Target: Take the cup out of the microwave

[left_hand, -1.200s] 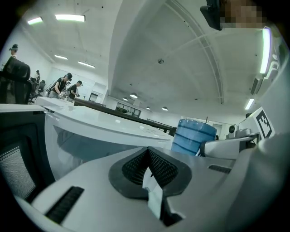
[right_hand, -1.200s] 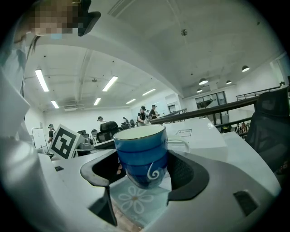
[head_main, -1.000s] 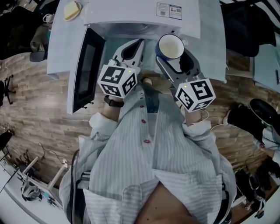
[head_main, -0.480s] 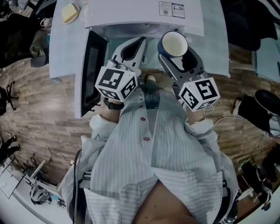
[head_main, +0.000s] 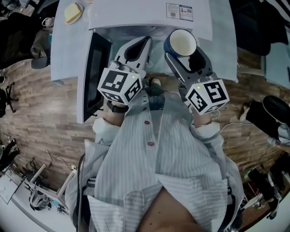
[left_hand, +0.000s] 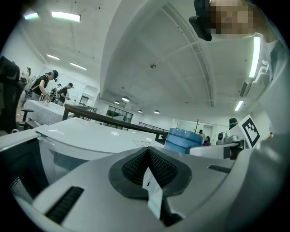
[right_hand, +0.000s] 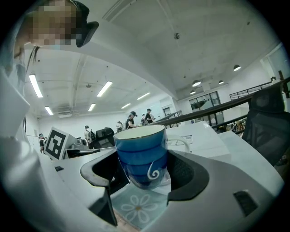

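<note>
A blue cup (head_main: 183, 42) with a white inside stands upright in front of the white microwave (head_main: 136, 18), just right of its open cavity. My right gripper (head_main: 184, 53) is shut on the cup, one finger on each side of it. In the right gripper view the cup (right_hand: 142, 154) sits between the dark pads (right_hand: 186, 174), above a pale floral cloth (right_hand: 136, 208). My left gripper (head_main: 141, 45) is shut on nothing and points at the cavity's mouth. In the left gripper view its pads (left_hand: 158, 167) meet, and the cup (left_hand: 183, 139) shows to the right.
The microwave door (head_main: 93, 74) hangs open to the left, beside my left gripper. The microwave stands on a table with a pale cloth (head_main: 222, 50). A yellow item on a plate (head_main: 72, 12) lies at the back left. Wooden floor, chairs and bags surround the table.
The right gripper and the cup have drifted slightly right and farther from me in the picture. The left gripper has barely moved. Both grips are unchanged.
</note>
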{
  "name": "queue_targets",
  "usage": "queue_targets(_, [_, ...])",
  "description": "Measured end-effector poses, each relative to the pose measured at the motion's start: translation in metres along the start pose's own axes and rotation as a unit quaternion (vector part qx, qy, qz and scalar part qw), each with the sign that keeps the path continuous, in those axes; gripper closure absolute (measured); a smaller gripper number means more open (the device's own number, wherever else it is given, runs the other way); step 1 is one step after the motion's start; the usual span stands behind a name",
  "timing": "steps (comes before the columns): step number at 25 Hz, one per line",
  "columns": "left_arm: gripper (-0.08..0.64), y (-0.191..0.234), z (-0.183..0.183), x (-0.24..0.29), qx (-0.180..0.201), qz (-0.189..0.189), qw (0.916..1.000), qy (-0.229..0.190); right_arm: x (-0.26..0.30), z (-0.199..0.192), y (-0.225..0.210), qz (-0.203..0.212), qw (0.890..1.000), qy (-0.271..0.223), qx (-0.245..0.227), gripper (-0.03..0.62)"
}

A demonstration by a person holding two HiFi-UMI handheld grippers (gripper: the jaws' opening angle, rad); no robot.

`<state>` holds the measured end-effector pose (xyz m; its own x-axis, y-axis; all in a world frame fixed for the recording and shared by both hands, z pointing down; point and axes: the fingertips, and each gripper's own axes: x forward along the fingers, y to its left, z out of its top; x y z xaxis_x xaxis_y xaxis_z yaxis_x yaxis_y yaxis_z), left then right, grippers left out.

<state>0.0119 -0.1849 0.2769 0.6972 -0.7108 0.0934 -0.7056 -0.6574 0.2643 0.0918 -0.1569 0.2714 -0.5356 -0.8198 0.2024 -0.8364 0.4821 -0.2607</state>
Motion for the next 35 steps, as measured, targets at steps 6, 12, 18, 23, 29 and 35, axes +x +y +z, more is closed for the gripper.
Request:
queue_targets(6, [0.552,0.000,-0.003,0.001,0.001,0.006,1.0000,0.000,0.000,-0.001,-0.005,-0.002,1.000,0.001,0.002,0.247])
queue_targets(12, [0.552,0.002,-0.003,0.002,0.001,0.009,1.0000,0.001,0.002,-0.001,-0.005,-0.001,1.000,0.004,-0.006,0.247])
queue_targets(18, [0.552,0.001,-0.003,0.005,0.001,0.008,1.0000,0.002,0.002,0.000,-0.007,-0.003,1.000,0.005,-0.008,0.247])
queue_targets(23, [0.552,-0.004,-0.001,0.007,-0.003,-0.009,1.0000,0.001,0.001,-0.001,-0.008,-0.004,1.000,0.009,-0.017,0.247])
queue_targets(29, [0.552,-0.001,0.015,0.005,-0.012,-0.025,0.9996,-0.012,0.001,-0.003,-0.005,0.005,1.000,0.014,-0.027,0.247])
queue_targets(35, [0.552,-0.010,0.023,0.007,0.021,-0.046,0.9986,-0.013,-0.004,-0.002,-0.009,0.002,1.000,0.011,-0.026,0.247])
